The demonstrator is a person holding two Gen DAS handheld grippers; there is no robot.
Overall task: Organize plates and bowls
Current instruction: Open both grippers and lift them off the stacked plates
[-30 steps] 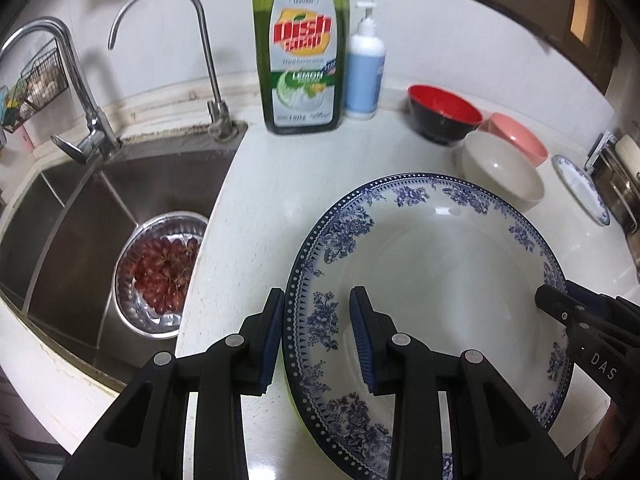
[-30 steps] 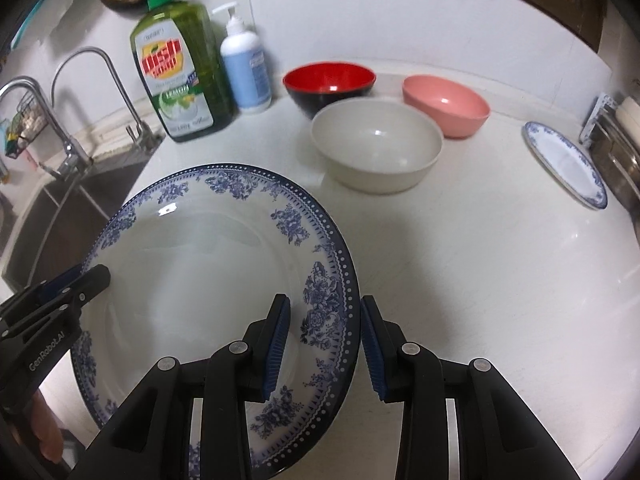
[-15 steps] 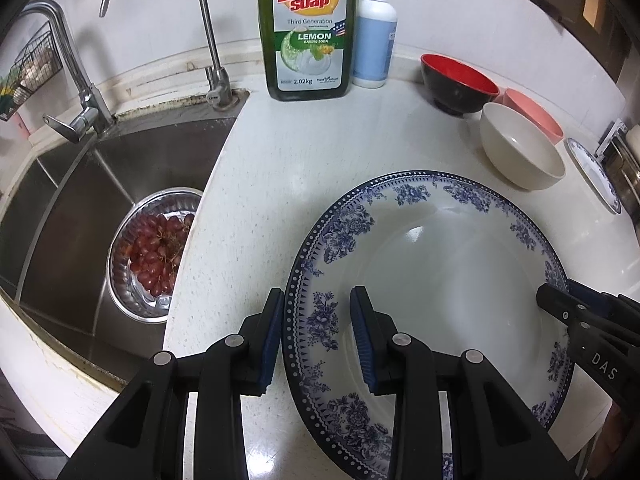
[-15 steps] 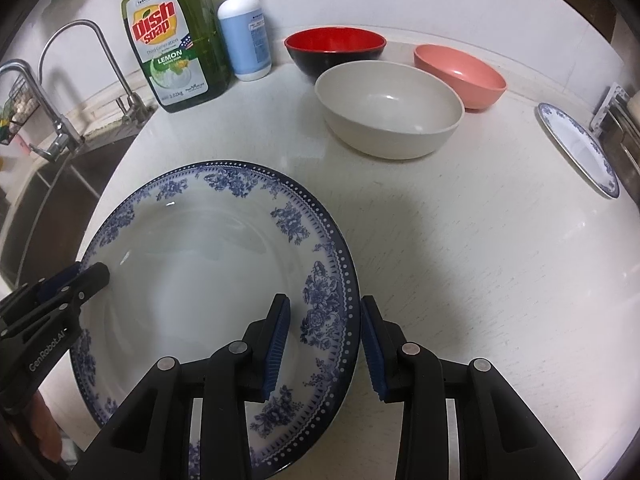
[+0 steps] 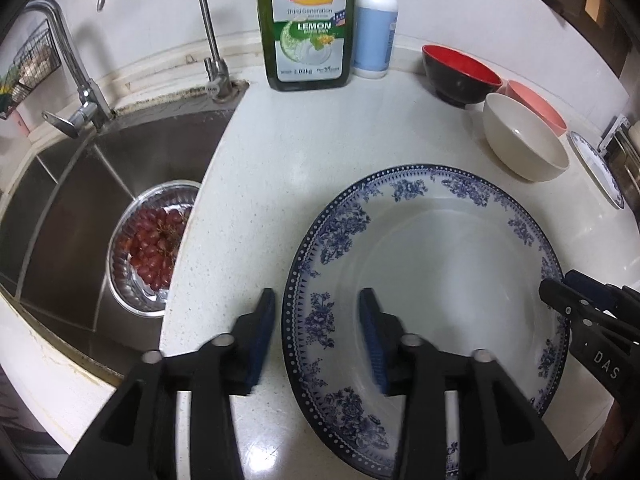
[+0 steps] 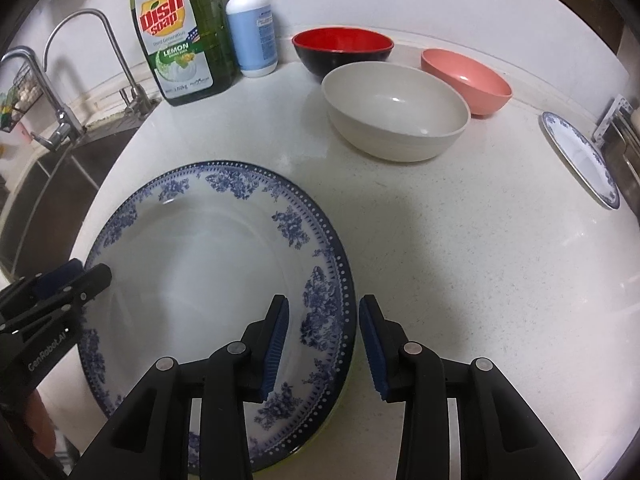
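White speckled worktop (image 6: pixel 460 248) runs from a steel sink (image 5: pixel 80 184) on one side to a dish rack (image 6: pixel 618 128) at the far right edge.

Left gripper (image 5: pixel 316 332) points forward and level over the near edge, its jaws parted wider than the rim they straddle: one blue pad sits outside the large blue-and-white plate (image 5: pixel 432 280), the other over the plate's floral border. Neither pad clearly presses the rim, so it is open around it rather than clamped. Right gripper (image 6: pixel 323 344) mirrors this on the plate's opposite side, jaws likewise spread with the rim between them, one pad over the plate and one over bare worktop. Each tool's tip shows at the side of the other's view, so the two face each other across the plate. Whether the plate rests flat on the worktop or is held slightly up, I cannot tell; a thin green edge shows beneath its near rim.

Beyond the plate, toward the back, a cream bowl (image 6: pixel 396 112) sits just in front of a red-and-black bowl (image 6: pixel 342 46) and beside a pink bowl (image 6: pixel 466 80). A small blue-rimmed plate (image 6: pixel 580 160) lies near the right edge by the rack. A dish soap bottle (image 5: pixel 306 24) and a pump bottle (image 5: pixel 376 32) stand at the back edge beside the tap (image 5: pixel 208 40). In the sink, a metal bowl of red grapes (image 5: pixel 154 240) lies close to the worktop's edge.
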